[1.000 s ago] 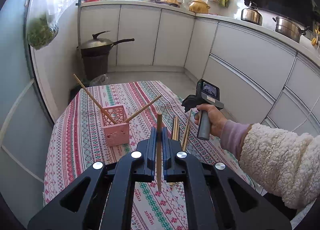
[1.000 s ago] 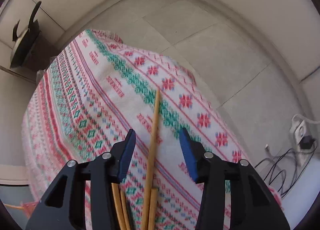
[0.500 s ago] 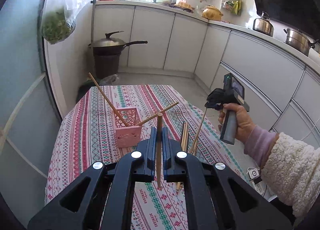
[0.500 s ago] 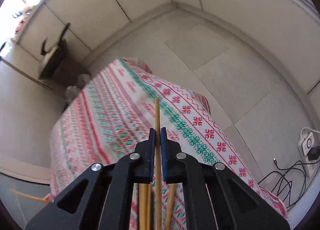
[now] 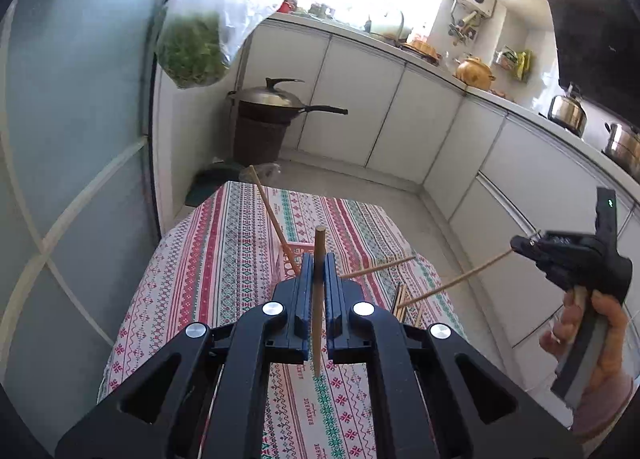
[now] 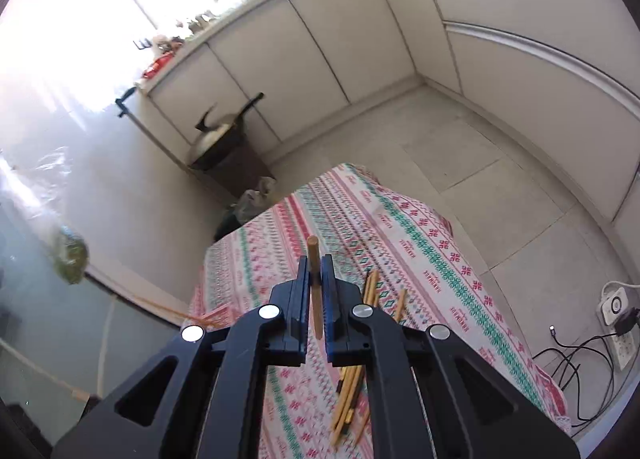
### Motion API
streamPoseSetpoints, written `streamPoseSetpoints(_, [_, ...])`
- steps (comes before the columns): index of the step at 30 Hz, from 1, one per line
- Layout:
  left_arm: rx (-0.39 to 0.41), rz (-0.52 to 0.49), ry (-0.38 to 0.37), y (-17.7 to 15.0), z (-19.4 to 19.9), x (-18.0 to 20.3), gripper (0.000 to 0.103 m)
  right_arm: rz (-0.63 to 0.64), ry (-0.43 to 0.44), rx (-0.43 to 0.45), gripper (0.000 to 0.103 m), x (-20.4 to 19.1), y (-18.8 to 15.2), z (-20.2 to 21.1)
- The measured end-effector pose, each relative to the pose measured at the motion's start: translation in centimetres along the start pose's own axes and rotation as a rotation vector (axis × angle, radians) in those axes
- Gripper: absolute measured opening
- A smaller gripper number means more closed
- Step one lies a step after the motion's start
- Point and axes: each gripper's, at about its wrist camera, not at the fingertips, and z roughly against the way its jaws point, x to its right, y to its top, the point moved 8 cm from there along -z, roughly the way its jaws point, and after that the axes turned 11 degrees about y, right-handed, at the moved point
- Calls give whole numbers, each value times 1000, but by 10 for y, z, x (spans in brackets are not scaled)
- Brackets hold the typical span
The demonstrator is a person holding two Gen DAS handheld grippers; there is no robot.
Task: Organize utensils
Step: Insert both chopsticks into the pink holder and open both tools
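On patterned tablecloth [image 6: 420,251], loose chopsticks [image 6: 352,375], white cabinets [image 5: 360,99] behind

Right gripper [image 6: 315,279]: jaws clamped on one wooden chopstick [image 6: 314,283], held above patterned tablecloth [image 6: 400,235]. Loose chopsticks [image 6: 356,371] lying on cloth. Lidded wok [image 6: 220,135] on dark bin beyond; power strip [image 6: 616,311] on floor.
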Motion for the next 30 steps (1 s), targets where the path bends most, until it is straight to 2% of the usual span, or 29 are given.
streamPoseSetpoints(9, [81,92,39,47,8,-16,4,90,80,5,6,-48,-11,45])
streamPoseSetpoints(18, [155,160,83,92,-22,-16,4,135,148,-18,6,-90,-20,42])
streamPoseSetpoints(23, [117,164,93,93,-65,-12,5,163,155,-21,6,-109,-18,30])
streamPoseSetpoints(26, [51,151,85,79,-89,-10,6,164,157,-14,6,-118,-14,22])
streamPoseSetpoints(29, [17,178,99,73,-89,-20,10,156,163,1,6,-124,-9,16])
streamPoseSetpoints(30, [24,187,111,74,-83,-25,15,156,163,11,6,-127,-5,14])
